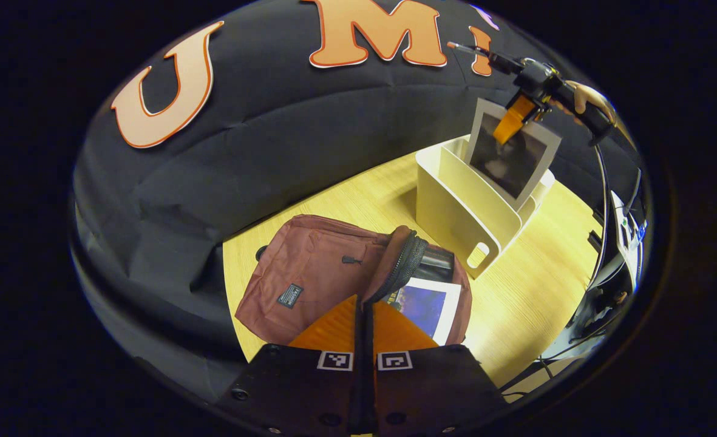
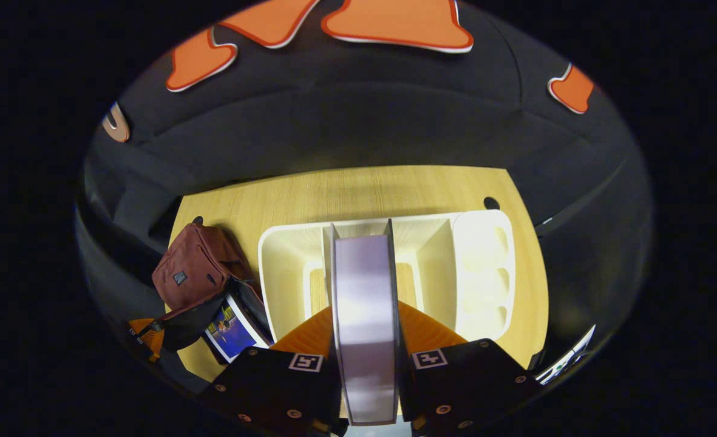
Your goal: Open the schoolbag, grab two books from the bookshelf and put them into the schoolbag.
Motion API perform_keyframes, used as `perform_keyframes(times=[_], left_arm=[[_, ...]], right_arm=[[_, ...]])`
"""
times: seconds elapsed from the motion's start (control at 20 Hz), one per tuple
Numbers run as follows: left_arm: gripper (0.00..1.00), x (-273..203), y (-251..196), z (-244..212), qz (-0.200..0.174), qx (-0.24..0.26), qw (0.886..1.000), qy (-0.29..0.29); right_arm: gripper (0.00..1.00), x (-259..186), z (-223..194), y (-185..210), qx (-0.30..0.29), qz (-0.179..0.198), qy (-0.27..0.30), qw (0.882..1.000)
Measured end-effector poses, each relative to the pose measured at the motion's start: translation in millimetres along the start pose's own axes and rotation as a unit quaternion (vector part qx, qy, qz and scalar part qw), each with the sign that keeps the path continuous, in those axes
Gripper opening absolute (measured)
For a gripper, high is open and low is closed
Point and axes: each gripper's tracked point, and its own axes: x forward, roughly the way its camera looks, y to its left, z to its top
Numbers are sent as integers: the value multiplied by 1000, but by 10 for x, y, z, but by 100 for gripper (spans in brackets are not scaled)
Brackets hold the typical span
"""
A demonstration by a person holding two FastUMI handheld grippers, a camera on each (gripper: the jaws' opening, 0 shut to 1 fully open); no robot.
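The second book (image 2: 365,328), gripped by the right gripper (image 2: 365,340), is being lifted from the bookshelf (image 1: 455,206), and must next be carried to the schoolbag (image 1: 316,267), whose flap is pinched by the closed left gripper (image 1: 365,315) beside the first book (image 1: 431,309).

Overhead light, dim booth. Table (image 2: 358,194) bright and evenly lit, no hard shadows. Glare on book spine (image 2: 364,315) at 6 o'clock in right gripper view, bookshelf (image 2: 479,267) washed out at 3. Heavy fisheye bending toward rims. Both views sharp centrally, soft at edges.
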Motion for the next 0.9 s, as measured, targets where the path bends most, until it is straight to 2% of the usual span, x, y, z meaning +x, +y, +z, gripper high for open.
perform_keyframes(times=[0.2, 0.45, 0.65, 0.75, 0.9], left_arm=[[1, -22, 31, 2, -2, 11, 1000, -3], [1, -71, 49, 47, -7, 21, 1000, -9], [1, -97, 63, 94, -6, 33, 999, -16], [1, -116, 45, 104, -10, 35, 999, -17], [1, -130, 4, 106, -17, 40, 999, -18]], right_arm=[[39, -659, 244, 56, 16, 11, -65, 998], [38, -1461, -19, 335, 52, 99, -110, 988], [38, -1768, -524, 612, 133, 194, -128, 963], [38, -1683, -867, 712, 174, 226, -120, 951], [38, -1404, -1220, 1006, 235, 282, -104, 924]])
